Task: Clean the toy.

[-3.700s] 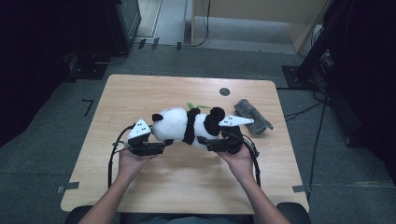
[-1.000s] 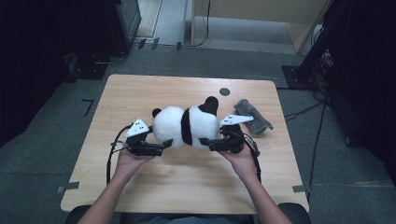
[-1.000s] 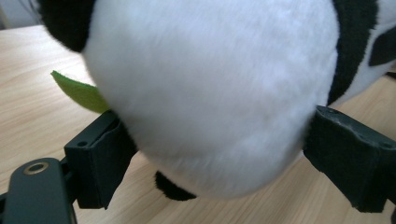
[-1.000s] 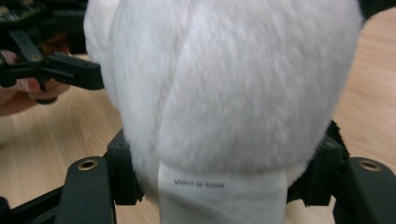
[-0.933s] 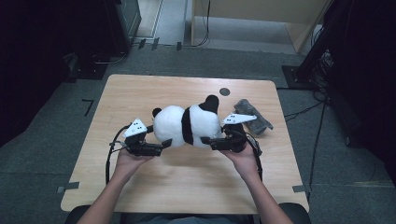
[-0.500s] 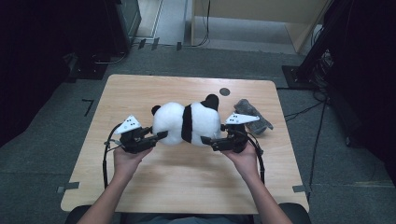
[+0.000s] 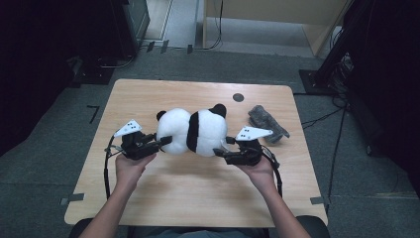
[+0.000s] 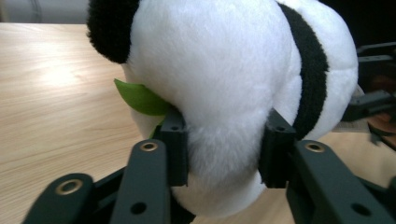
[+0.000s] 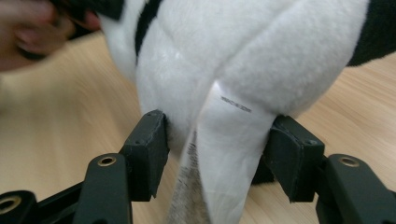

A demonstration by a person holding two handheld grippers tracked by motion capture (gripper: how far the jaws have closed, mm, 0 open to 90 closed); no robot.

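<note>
One unreadable tag (image 9: 224, 154) on panda (image 7: 193, 131)

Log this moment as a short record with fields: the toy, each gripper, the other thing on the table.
toy: plush panda, lying across the middle of the wooden table
left gripper: shut on the plush panda, fur bulging between its pads
right gripper: jaws just closing on the plush panda's fur and white sewn-in tag
nearby: grey cloth bundle, right of the panda, apart from it
</note>
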